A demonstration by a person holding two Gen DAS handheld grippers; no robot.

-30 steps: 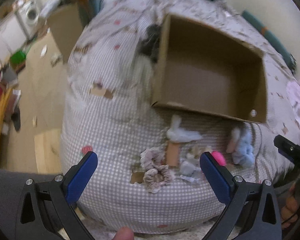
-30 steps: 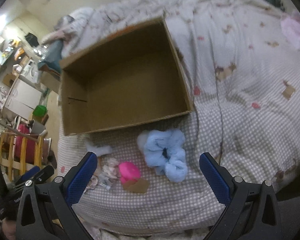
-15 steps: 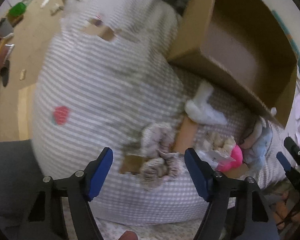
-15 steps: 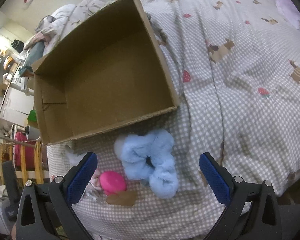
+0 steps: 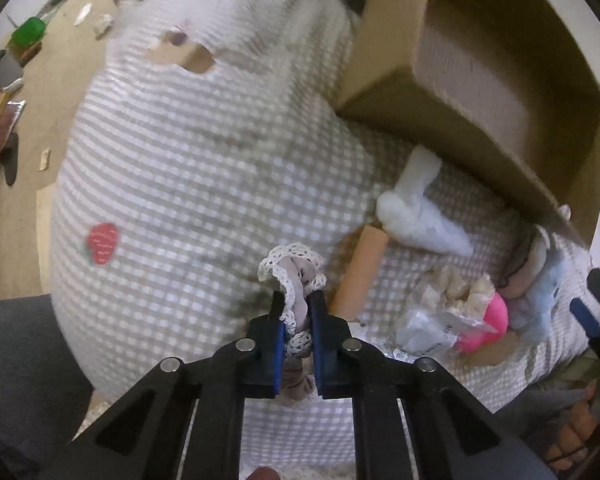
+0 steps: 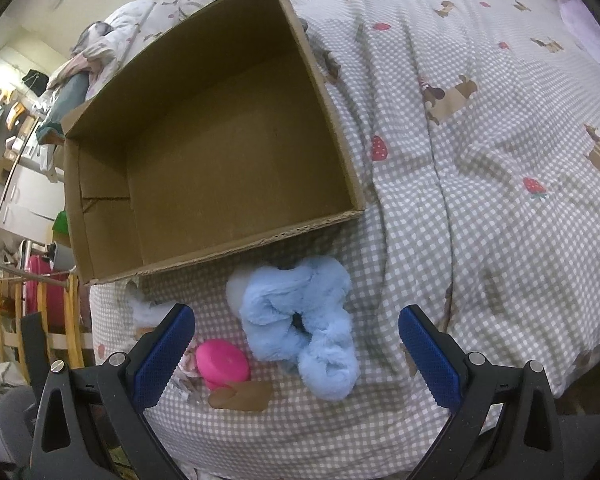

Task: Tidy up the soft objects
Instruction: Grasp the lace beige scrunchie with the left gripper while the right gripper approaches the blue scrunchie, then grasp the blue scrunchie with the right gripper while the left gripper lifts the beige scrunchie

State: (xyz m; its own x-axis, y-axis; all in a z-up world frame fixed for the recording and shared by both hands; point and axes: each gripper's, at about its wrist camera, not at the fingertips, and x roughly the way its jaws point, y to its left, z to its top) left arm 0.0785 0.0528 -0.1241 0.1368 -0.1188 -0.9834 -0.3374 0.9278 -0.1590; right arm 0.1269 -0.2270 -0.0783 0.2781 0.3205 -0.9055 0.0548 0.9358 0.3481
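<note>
Left gripper (image 5: 296, 306): pressing its blue pads together on the lace-trimmed scrunchie (image 5: 294, 280), which is sitting on the checked bedspread (image 5: 188, 184).
Scrunchie position: bunching between the fingers, its frilly end sticking out past the tips toward the cardboard box (image 5: 496, 80).
Change: half a second ago the left jaws were spread around it.
Right gripper (image 6: 296, 332): hovering spread wide, flanking the blue scrunchie (image 6: 300, 320).

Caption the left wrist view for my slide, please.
Left gripper shut on a lace-trimmed scrunchie beside the cardboard box.
</note>
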